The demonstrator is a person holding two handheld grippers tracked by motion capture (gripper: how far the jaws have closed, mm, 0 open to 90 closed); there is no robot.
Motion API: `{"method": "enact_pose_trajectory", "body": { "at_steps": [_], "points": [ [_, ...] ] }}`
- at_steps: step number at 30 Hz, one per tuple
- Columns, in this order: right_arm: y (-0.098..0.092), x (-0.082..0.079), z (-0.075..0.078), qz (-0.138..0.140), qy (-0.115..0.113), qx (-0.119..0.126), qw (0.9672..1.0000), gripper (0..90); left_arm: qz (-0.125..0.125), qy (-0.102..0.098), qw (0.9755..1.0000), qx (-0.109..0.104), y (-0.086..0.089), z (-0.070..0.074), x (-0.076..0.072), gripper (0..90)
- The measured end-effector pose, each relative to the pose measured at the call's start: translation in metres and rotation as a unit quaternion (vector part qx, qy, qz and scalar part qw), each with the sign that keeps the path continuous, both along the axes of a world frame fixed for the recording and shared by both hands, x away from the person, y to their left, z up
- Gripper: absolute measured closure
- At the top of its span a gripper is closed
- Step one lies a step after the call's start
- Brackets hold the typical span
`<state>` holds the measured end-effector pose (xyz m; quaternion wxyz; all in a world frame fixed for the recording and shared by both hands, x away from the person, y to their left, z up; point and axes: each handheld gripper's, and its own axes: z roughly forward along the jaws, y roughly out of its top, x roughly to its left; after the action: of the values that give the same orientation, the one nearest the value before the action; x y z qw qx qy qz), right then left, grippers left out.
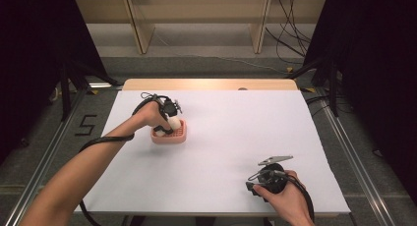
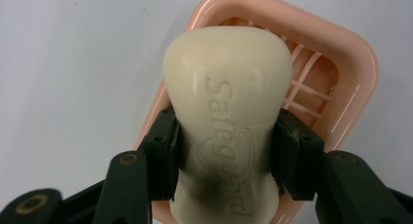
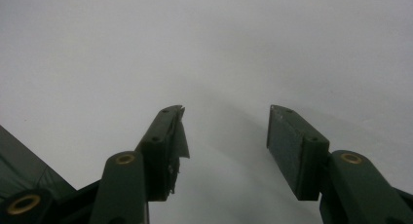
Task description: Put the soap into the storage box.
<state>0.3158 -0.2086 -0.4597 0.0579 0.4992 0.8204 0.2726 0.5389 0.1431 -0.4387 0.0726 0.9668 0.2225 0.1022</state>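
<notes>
A cream bar of soap (image 2: 226,117) with raised lettering is clamped at its narrow waist between the pads of my left gripper (image 2: 226,156). It hangs just above a pink slatted soap dish (image 2: 341,68). From the high view the left gripper (image 1: 169,119) points down over the soap dish (image 1: 178,136) at the table's left middle, with the soap (image 1: 174,123) pale between the jaws. My right gripper (image 3: 226,136) stands open over bare white surface, nothing between its fingers. It rests near the front right edge (image 1: 268,179) in a hand.
A white sheet covers the table (image 1: 231,137), with a strip of wood at the far edge. Black cables trail from both grippers. Wooden frames and loose cables stand on the floor beyond the table, and metal rails run along both sides.
</notes>
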Motion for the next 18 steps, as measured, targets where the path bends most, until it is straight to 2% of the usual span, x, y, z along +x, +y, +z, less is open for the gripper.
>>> {"method": "enact_pose_trajectory", "body": {
  "at_steps": [10, 16, 18],
  "points": [
    [0.001, 0.000, 0.000, -0.006, -0.002, -0.006, 1.0000, 47.2, 0.022, 0.001, 0.9997, -0.014, 0.004, 0.002, 0.000, 48.1],
    [0.000, 0.000, 0.000, 0.000, -0.001, -0.002, 1.0000, 46.5, 0.041, 0.004, 0.9983, -0.041, 0.007, 0.009, -0.005, 43.0],
    [0.001, 0.000, 0.000, -0.003, 0.000, -0.003, 1.0000, 46.4, 0.038, 0.001, 0.9983, -0.045, 0.008, 0.014, -0.007, 41.8]
  ]
}}
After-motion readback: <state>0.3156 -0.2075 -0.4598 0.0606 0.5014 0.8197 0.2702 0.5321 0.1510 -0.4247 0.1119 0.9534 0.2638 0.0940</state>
